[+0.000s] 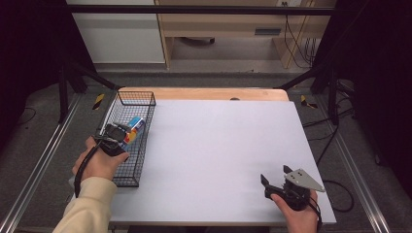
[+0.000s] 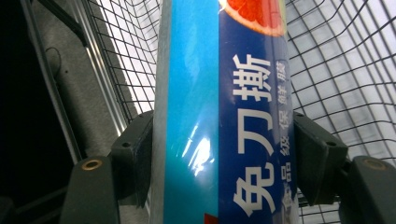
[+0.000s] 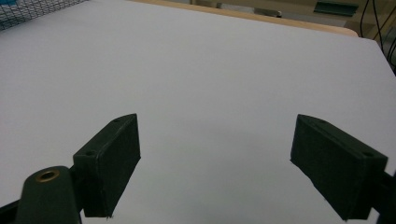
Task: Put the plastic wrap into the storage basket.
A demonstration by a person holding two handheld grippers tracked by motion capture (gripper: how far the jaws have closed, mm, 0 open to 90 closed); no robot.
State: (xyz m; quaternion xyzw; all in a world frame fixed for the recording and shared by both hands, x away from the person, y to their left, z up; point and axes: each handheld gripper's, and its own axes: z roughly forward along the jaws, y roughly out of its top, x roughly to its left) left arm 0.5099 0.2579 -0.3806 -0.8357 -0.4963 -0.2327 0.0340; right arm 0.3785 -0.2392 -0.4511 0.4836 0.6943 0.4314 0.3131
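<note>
Clamping a blue box point(image 2: 219, 112) between its jaws, the left gripper point(image 1: 116, 135) holds it inside the wire basket point(image 1: 141, 160) at the table's left edge. Far away, the right gripper point(image 3: 215, 168) rests wide open over the white table point(image 1: 218, 141).

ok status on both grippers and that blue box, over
Left gripper shut on long blue printed box, over black wire basket. Right gripper open, empty. Nothing in the way.
</note>
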